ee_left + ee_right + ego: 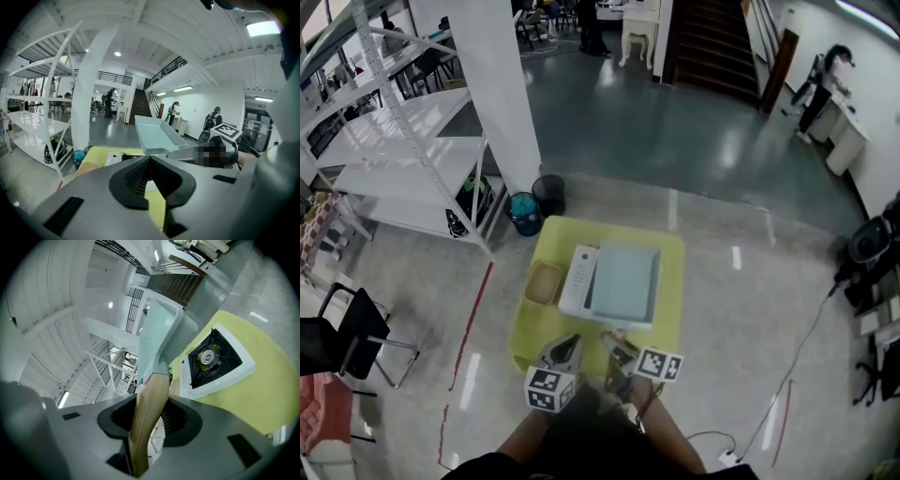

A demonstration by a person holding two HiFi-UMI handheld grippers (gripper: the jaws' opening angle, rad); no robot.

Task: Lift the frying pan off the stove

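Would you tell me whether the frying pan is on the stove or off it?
Off: the burner of the stove is bare, and the right gripper holds the frying pan raised by its wooden handle.

The right gripper has its jaws pressed on the wooden handle of the pale green frying pan, which hangs clear of the white stove at the right on the yellow counter.

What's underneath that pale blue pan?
The white stove, its black burner bare, on the yellow table. The pan hangs clear of it, gripped by the right gripper. In the head view the pan covers most of the stove.
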